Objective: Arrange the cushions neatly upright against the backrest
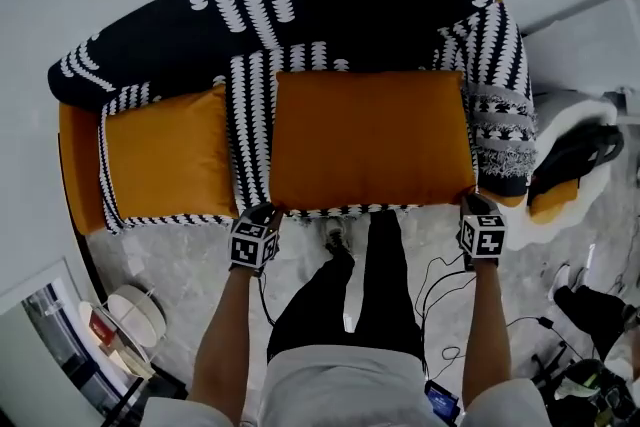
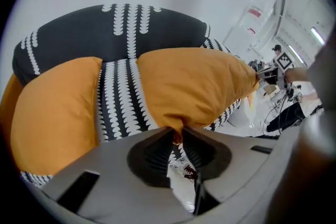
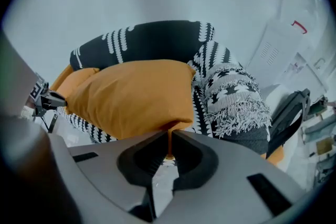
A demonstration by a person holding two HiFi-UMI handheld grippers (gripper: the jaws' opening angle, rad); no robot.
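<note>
A large orange cushion (image 1: pixel 370 137) lies flat on the sofa seat, in front of the black-and-white patterned backrest (image 1: pixel 330 5). My left gripper (image 1: pixel 262 213) is shut on its near left corner. My right gripper (image 1: pixel 475 205) is shut on its near right corner. In the left gripper view the jaws pinch a fold of the cushion (image 2: pixel 194 86) at the left gripper (image 2: pixel 177 134). The right gripper (image 3: pixel 169 139) likewise nips the corner of the cushion (image 3: pixel 131 97). A second orange cushion (image 1: pixel 165 155) lies on the seat to the left, apart from both grippers.
A grey fringed throw (image 1: pixel 500 130) hangs over the sofa's right arm. A black-and-orange object (image 1: pixel 570 165) lies on a white seat at right. Cables (image 1: pixel 440 300) trail on the marble floor beside the person's legs. A round white lamp (image 1: pixel 135 315) stands at lower left.
</note>
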